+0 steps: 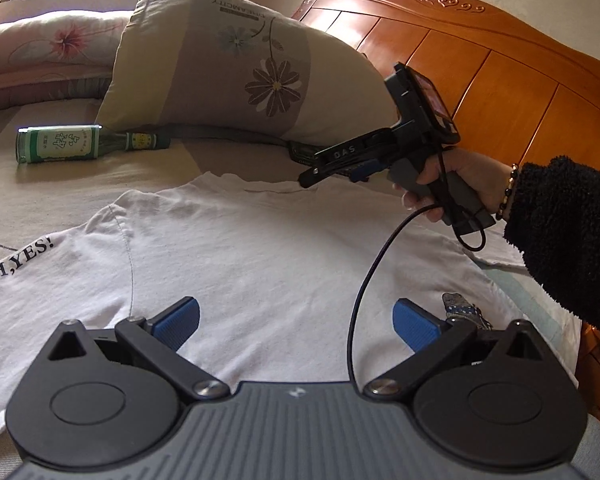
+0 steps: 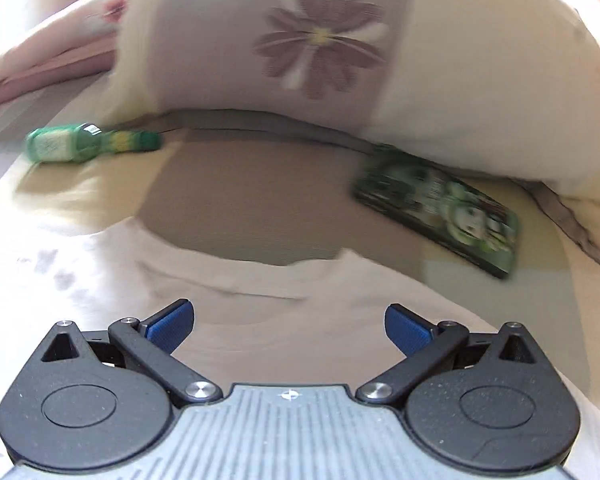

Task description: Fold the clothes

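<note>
On the bed (image 1: 60,184), a white T-shirt (image 1: 260,248) is lying spread out flat, neckline toward the pillows, with "OH,YES!" lettering showing on the sleeve at the left of the left wrist view and a small printed patch near the right edge. Over the shirt's lower body the left gripper (image 1: 296,322) is hovering with its blue pads (image 1: 180,320) spread wide apart, nothing between them. Farther up, the right gripper (image 1: 306,178) is reaching in from the right, held by a hand (image 1: 456,184) in a fuzzy black sleeve (image 1: 560,224) with a beaded bracelet, its tip sitting just over the collar area. From its own camera (blurry frame) the right gripper (image 2: 288,326) is showing both pads parted wide, empty, with the shirt collar (image 2: 240,276) just ahead of them. A black cable (image 1: 364,280) is looping from the right unit down across the shirt. Beyond the collar, a green glass bottle (image 1: 80,144) is lying on its side on the beige sheet, well apart from the shirt. A dark green phone-like case (image 2: 440,208) is lying flat by the pillow's edge, partly tucked under it. A large flower-print pillow (image 1: 240,64) is leaning behind, another pink floral one (image 1: 52,44) to its left, and an orange wooden headboard (image 1: 480,72) is standing at the right.
</note>
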A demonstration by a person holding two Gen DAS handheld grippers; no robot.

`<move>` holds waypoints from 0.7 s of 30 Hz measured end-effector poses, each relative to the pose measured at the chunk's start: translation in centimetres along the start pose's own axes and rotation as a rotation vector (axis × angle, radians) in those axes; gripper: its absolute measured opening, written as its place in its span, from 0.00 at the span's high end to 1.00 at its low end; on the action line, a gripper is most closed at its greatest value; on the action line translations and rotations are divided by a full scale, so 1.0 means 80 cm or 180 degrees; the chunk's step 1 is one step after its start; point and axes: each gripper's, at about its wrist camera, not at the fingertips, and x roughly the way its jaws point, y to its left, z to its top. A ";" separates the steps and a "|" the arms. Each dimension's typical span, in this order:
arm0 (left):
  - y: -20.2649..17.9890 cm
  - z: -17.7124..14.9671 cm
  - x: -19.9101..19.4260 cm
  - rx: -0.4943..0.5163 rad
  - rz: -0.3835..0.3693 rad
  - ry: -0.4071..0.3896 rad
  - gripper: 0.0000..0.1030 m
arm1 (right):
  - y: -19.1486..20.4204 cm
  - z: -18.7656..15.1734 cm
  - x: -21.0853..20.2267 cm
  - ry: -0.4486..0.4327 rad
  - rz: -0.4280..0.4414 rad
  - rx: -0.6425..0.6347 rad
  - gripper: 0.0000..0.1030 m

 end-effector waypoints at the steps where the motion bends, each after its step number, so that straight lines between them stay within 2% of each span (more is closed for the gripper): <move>1: 0.000 0.002 -0.007 0.0008 -0.0005 -0.0041 0.01 | 0.022 0.006 0.002 0.0031 0.0073 -0.0117 0.00; 6: 0.005 0.006 -0.019 -0.0039 -0.0133 -0.0160 0.01 | 0.111 0.034 0.044 0.0208 0.0186 -0.0214 0.00; 11: 0.011 0.006 -0.022 -0.0127 -0.0129 -0.0184 0.01 | 0.155 0.049 0.093 0.0160 -0.0107 -0.0401 0.00; 17: 0.014 0.007 -0.024 -0.0172 -0.0128 -0.0186 0.01 | 0.146 0.071 0.105 -0.0117 -0.0084 -0.0176 0.00; 21: 0.012 0.008 -0.030 -0.0173 -0.0227 -0.0266 0.01 | 0.163 0.060 0.086 -0.0070 0.0185 -0.0255 0.00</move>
